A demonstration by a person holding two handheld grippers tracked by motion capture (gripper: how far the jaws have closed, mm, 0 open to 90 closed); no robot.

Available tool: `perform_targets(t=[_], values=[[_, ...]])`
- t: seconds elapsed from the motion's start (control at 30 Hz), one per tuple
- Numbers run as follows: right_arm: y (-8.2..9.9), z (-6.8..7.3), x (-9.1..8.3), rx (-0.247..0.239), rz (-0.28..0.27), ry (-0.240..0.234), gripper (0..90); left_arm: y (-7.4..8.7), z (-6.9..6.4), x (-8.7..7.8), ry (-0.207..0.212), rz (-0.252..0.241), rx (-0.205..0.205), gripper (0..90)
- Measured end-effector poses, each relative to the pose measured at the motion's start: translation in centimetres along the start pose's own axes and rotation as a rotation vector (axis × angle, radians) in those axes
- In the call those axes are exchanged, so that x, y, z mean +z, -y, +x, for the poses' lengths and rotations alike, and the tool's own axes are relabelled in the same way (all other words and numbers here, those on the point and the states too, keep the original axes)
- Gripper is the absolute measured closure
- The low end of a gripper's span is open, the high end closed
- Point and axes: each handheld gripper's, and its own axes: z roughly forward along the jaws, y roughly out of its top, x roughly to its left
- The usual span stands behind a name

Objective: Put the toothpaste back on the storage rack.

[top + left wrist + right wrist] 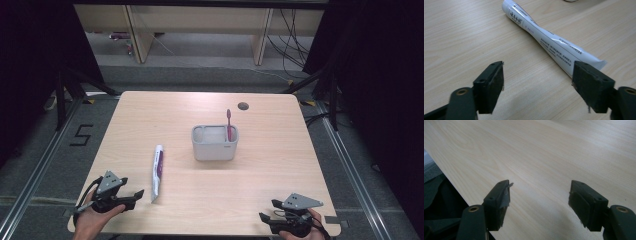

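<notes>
Just ahead of open left fingers [494, 82], toothpaste tube [549, 42]

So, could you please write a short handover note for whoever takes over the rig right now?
Left claw: open, at the crimped end of the toothpaste tube, nothing gripped.
Right claw: open, empty, at the table's near right corner.
Tube lies flat, left of the grey holder; a toothbrush stands in the holder's right compartment.
Done: toothbrush in holder.
Left: probably grip the tube and put it in the holder.
</notes>
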Motion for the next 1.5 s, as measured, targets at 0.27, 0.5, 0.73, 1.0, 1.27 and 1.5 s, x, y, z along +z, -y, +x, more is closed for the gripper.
perform_targets(t=[0.27, 0.5, 0.73, 1.0, 1.27, 1.5], values=[[0.1, 0.0, -0.1, 0.001, -0.001, -0.01, 34.2, 0.0, -0.3, -0.1, 0.001, -0.001, 0.101, 76.4], [0.1, 0.2, -0.1, 0.018, 0.004, -0.027, 34.4, -0.2, -0.4, 0.7, 0.029, 0.047, 0.17, 89.4], [0.1, 0.0, -0.1, -0.011, 0.0, -0.009, 34.6, -0.3, -1.1, 1.5, 0.058, 0.052, 0.196, 89.5], [0.1, 0.2, -0.2, 0.0, 0.0, 0.003, 34.7, -0.6, -1.8, 2.5, 0.082, 0.057, 0.217, 89.5], [0.1, 0.2, -0.2, -0.001, -0.001, -0.002, 35.0, -1.1, -2.5, 3.1, 0.094, 0.058, 0.238, 89.5], [0.1, 0.1, -0.3, -0.02, -0.008, 0.005, 35.0, -1.7, -3.2, 3.6, 0.115, 0.063, 0.253, 89.5]])
